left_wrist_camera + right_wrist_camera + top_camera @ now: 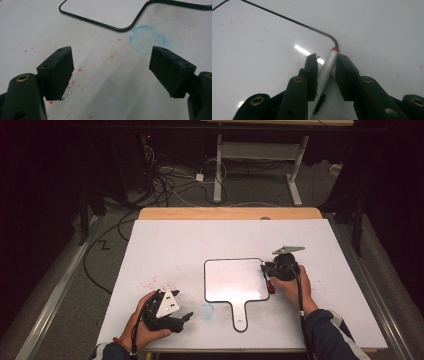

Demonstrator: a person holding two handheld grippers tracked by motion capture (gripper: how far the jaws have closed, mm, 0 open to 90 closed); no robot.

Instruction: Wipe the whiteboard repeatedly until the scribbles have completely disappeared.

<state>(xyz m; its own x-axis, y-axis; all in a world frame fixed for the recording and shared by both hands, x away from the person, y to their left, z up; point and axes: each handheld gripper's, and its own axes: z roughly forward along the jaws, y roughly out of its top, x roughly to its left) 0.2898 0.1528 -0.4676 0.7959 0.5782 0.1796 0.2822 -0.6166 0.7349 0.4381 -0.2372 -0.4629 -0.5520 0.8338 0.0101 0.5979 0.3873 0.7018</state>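
A small white board [235, 280] with a black rim and a short handle lies flat on the white table sheet [200, 245]. Along its right edge rests a silver marker [270, 284] with a red end. In the right gripper view the marker [328, 65] lies between the jaws of my right gripper [325, 56] over the corner of the board [262, 37]. A thin gap shows at the left pad, so the pads do not press on it. My left gripper [185, 317] rests low at the front left, and its jaws stand wide open [111, 50] with nothing between them.
A faint blue ring smudge [147, 40] marks the sheet just left of the board's handle [240, 315]. Red specks [157, 282] dot the sheet near the left hand. Beyond the table's far edge are cables [165, 180] and a desk frame [260, 165] on the floor.
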